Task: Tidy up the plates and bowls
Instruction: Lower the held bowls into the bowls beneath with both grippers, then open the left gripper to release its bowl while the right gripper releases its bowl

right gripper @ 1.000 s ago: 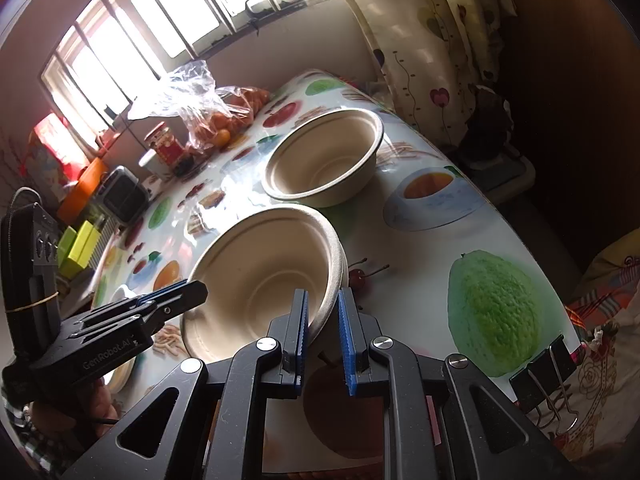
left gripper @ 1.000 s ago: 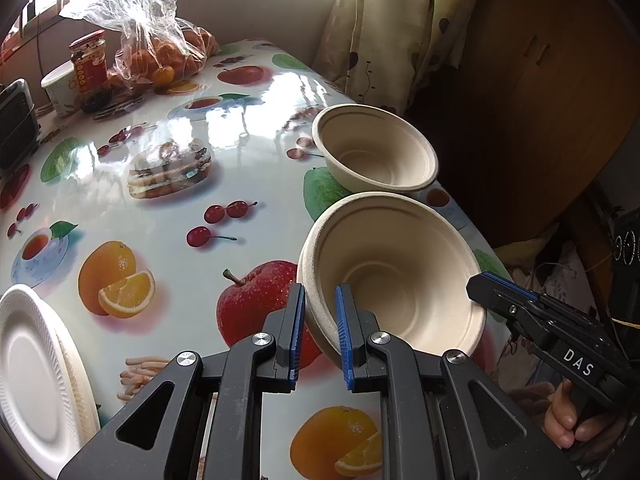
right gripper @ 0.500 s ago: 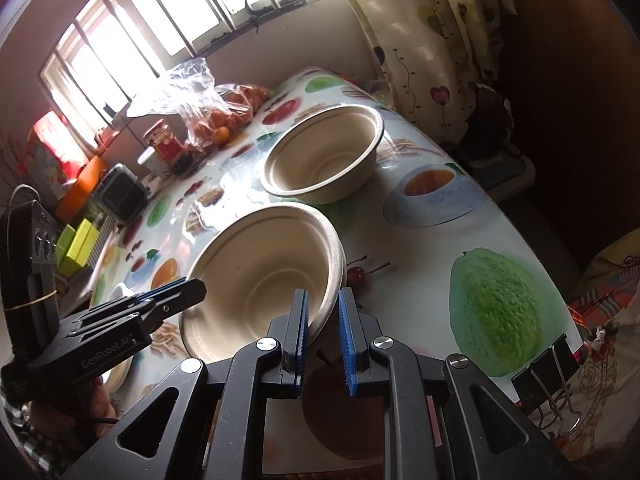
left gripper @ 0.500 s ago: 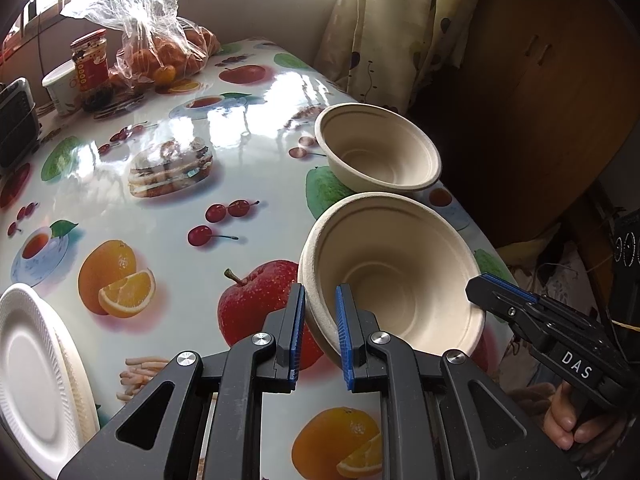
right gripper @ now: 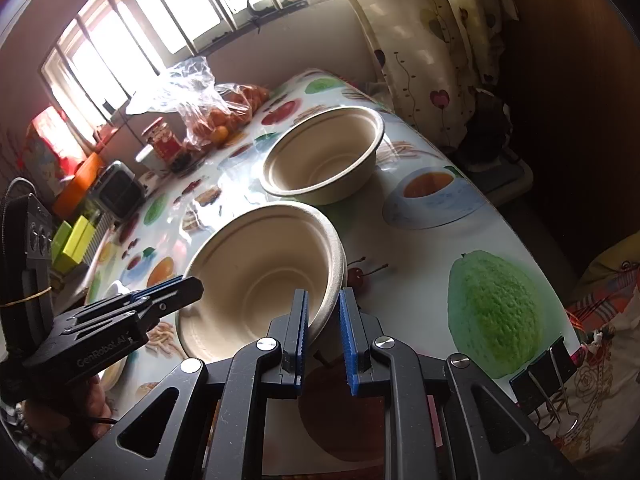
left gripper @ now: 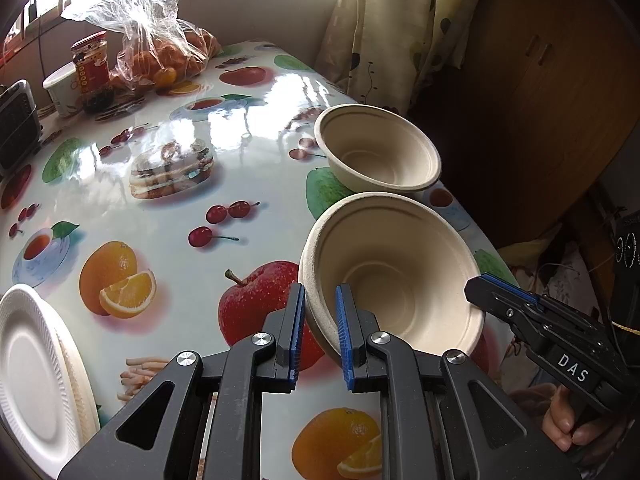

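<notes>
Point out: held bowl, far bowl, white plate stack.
held bowl (left gripper: 400,264), left wrist view, inner wall.
far bowl (left gripper: 380,148), left wrist view, inner wall.
white plate stack (left gripper: 28,364), left wrist view, top plate's centre.

A glossy fruit-printed tabletop (left gripper: 168,216) carries a clear plastic bag of oranges (left gripper: 160,52) at its far end, with a red-labelled jar (left gripper: 91,65) and a white paper cup (left gripper: 61,88) just beside it. A cream heart-patterned curtain (right gripper: 424,40) hangs by the barred window (right gripper: 160,20). Black binder clips (right gripper: 540,384) grip the tabletop's near edge.
</notes>
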A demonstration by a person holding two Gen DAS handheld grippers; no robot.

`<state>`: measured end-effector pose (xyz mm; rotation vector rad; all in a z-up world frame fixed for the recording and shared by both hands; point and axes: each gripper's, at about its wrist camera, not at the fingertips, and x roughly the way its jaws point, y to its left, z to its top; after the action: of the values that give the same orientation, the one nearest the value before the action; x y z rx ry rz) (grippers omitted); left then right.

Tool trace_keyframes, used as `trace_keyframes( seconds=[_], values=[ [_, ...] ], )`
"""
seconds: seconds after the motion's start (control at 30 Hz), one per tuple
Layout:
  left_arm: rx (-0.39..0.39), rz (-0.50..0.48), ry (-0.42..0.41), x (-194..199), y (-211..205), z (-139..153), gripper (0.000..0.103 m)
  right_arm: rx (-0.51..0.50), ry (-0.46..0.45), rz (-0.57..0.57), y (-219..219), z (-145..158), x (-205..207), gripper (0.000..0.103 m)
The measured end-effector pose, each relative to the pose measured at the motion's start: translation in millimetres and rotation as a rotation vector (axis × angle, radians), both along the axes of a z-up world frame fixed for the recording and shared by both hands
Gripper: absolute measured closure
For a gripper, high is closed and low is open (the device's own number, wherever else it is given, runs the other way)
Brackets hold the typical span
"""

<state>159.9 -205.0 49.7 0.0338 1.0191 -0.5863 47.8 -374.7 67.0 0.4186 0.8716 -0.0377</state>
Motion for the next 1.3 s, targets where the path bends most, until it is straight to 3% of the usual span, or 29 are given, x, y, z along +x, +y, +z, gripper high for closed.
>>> trace_keyframes(
  seconds=[1.13,1.3],
  values=[
    [0.011,-0.009,-0.004,-0.7,-3.4,-2.1,0.076,-0.006,-0.001,0.000,0.2,0.3,0.5,0.086],
    [0.015,-0.007,-0.002,-1.5,-3.4,-2.4,0.072,-0.007,0.003,0.002,-0.6,-0.5,2.5,0.077]
  ],
)
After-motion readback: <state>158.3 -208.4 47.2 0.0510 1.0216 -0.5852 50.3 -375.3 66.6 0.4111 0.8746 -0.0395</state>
